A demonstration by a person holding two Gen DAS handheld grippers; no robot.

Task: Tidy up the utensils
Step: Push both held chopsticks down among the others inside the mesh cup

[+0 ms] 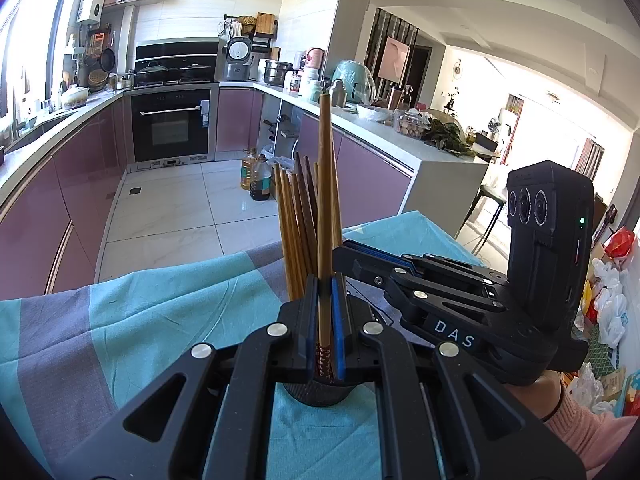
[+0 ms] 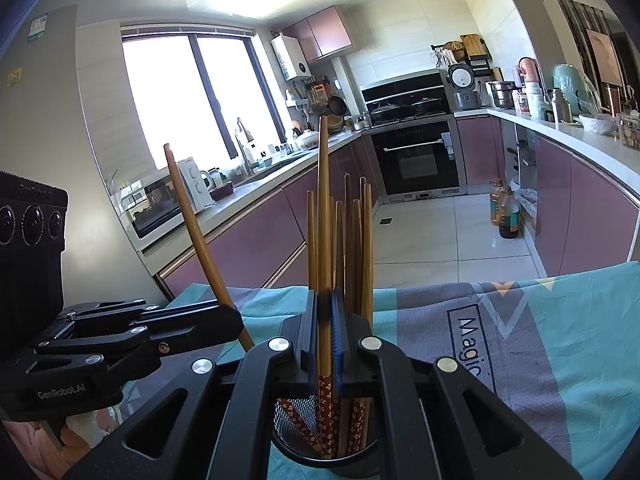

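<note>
Kitchen with mauve cabinets, built-in oven and tiled floor behind; bench in front draped in a teal-and-grey cloth (image 2: 560, 340). Black mesh holder (image 2: 320, 452) standing upright on the cloth, already stocked with a bundle of wooden chopsticks (image 2: 356, 248), patterned ends down inside the mesh. Left gripper (image 1: 325, 320) clamped on a single chopstick (image 1: 325, 200), held near its patterned end, shaft rising almost upright in its own view but leaning away from the holder in the right-wrist view. Right gripper (image 2: 325, 340) likewise clamped on one chopstick (image 2: 323, 220), upright, its lower end apparently directly over or just inside the holder mouth; cannot tell which. Low grip on both judged deliberate: keeps the decorated end downward to match the bundle and leaves the long shaft clear for steering past those already seated. Right chopstick judged closest to release; left one held to the side, apparently waiting its turn. Risk noted: crowded holder, so an incoming tip could catch on a neighbour or tip the light mesh holder.
</note>
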